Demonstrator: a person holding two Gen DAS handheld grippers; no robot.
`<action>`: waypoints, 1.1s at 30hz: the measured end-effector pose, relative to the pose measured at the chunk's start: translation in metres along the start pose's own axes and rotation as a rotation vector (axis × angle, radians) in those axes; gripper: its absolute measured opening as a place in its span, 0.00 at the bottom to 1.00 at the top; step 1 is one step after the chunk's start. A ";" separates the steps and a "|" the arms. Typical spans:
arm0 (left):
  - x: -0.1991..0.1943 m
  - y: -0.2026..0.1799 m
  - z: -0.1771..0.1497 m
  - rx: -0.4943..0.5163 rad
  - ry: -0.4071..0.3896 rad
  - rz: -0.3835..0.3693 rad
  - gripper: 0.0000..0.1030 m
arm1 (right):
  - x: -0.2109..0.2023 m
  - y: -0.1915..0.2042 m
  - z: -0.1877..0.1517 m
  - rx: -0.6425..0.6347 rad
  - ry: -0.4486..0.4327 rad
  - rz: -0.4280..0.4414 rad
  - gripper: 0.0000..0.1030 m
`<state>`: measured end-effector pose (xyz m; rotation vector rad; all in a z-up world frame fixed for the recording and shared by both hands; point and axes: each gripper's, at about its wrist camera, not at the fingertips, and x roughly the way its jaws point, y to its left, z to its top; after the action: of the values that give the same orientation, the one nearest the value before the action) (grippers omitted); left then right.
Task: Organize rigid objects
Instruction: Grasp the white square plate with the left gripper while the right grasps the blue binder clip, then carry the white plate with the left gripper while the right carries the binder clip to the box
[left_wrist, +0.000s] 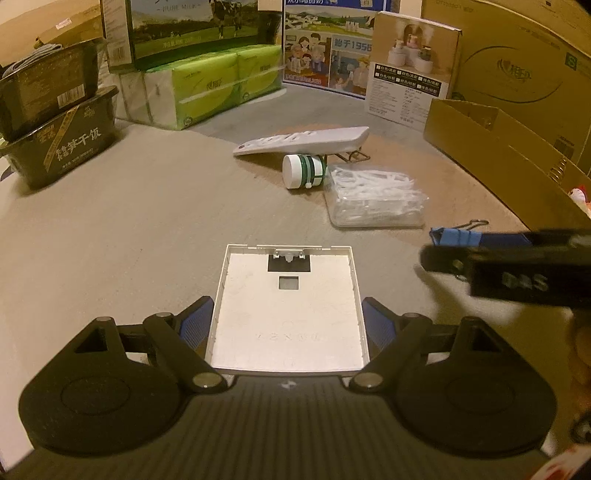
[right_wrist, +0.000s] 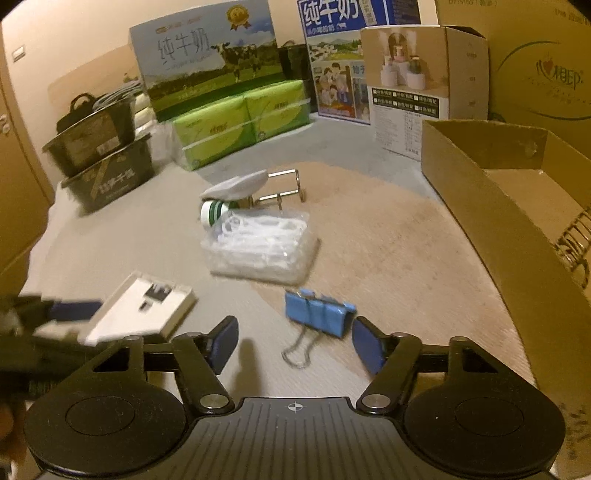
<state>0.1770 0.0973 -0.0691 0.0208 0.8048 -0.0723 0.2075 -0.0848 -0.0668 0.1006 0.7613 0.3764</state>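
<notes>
While both grippers hang low over the grey table (left_wrist: 110, 229), each lines up on a different loose item. The left gripper (left_wrist: 288, 325) straddles a flat white plate (left_wrist: 288, 310) lying back-side up; its blue pads sit just beside the plate's long edges, at about 9 and 3 o'clock. Whether they press on it cannot be told, though the near end looks slightly raised, so a grip seems likely.

The right gripper (right_wrist: 293, 345) is released, its jaws standing either side of a blue clip (right_wrist: 317, 312). The clip lies on the table at 12 o'clock from the fingers, its wire handle (right_wrist: 297, 352) trailing back between them. The right pad sits just beside the clip's end and the left pad well apart, so nothing is grasped yet.

Further off, at 12 o'clock, a remote (left_wrist: 301, 142) leans on a small white and green jar (left_wrist: 304, 171). A clear box (left_wrist: 375, 199) beside them holds white plastic picks. At 2 o'clock an open cardboard box (right_wrist: 480, 206) is probably the sorting bin; a metal spring (right_wrist: 574, 240) shows inside it. At 10 o'clock two dark tubs (left_wrist: 55, 122) are stacked; their contents are unclear.
</notes>
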 end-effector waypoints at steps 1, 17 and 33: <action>0.000 0.000 -0.001 0.004 -0.003 0.002 0.82 | 0.004 0.003 0.001 -0.014 -0.006 -0.024 0.64; 0.005 -0.006 0.001 -0.017 -0.006 0.031 0.82 | -0.001 0.002 -0.008 -0.130 -0.014 -0.071 0.42; -0.054 -0.052 -0.035 -0.080 0.026 0.034 0.81 | -0.086 -0.029 -0.042 -0.085 -0.003 -0.029 0.42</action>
<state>0.1108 0.0504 -0.0544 -0.0404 0.8326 -0.0080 0.1302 -0.1451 -0.0469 0.0100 0.7415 0.3806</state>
